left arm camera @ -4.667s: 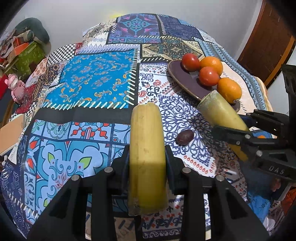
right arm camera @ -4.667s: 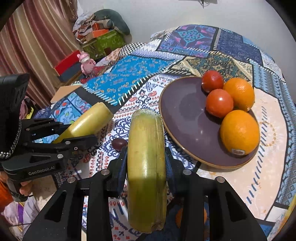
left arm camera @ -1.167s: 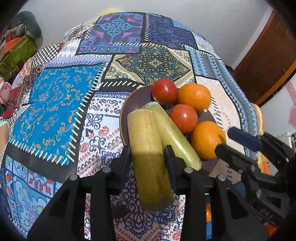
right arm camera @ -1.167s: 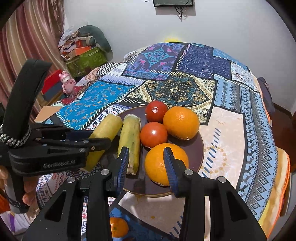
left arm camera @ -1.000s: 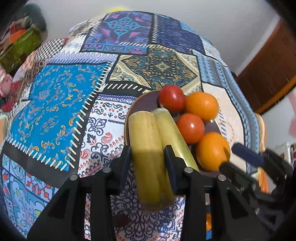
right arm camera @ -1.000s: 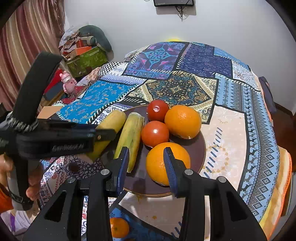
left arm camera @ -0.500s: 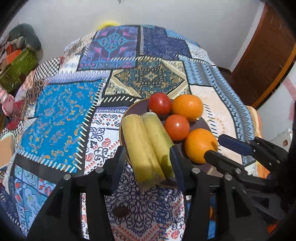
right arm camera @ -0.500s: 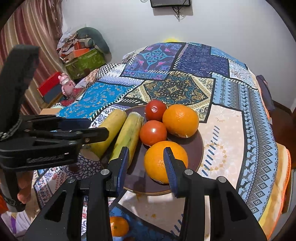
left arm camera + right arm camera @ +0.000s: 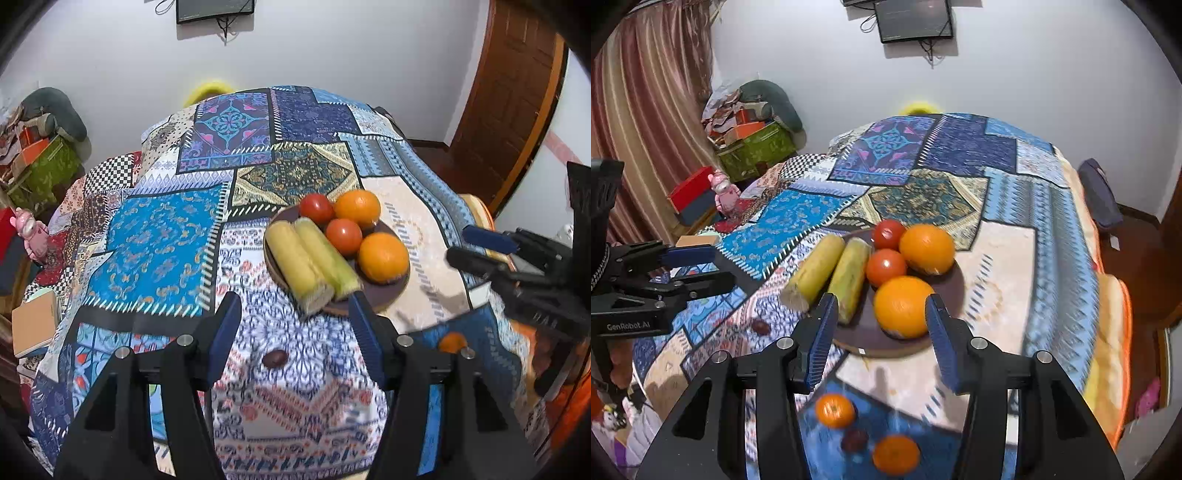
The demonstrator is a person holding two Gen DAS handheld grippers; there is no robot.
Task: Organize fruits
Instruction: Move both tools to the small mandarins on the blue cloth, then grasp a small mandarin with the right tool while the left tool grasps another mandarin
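Note:
A dark brown plate (image 9: 388, 291) (image 9: 945, 291) holds two yellow-green bananas (image 9: 295, 264) (image 9: 816, 271) side by side, two red tomatoes (image 9: 343, 234) (image 9: 886, 266) and two oranges (image 9: 383, 256) (image 9: 903, 306). My left gripper (image 9: 293, 328) is open and empty, pulled back from the plate's near edge. My right gripper (image 9: 879, 328) is open and empty, in front of the near orange. A small dark fruit (image 9: 275, 358) (image 9: 759, 326) lies on the cloth. Two small oranges (image 9: 834, 410) and a dark fruit (image 9: 854, 439) lie below the right gripper.
The patchwork cloth (image 9: 162, 236) covers the whole table. The right gripper's body (image 9: 524, 273) shows at the right of the left wrist view, the left one (image 9: 646, 280) at the left of the right wrist view. Boxes and a pink toy (image 9: 722, 192) stand beyond the table's left side.
The left gripper has let go of its banana on the plate beside the first one, opened wide and drawn back and up. The right gripper has also opened wider and drawn back.

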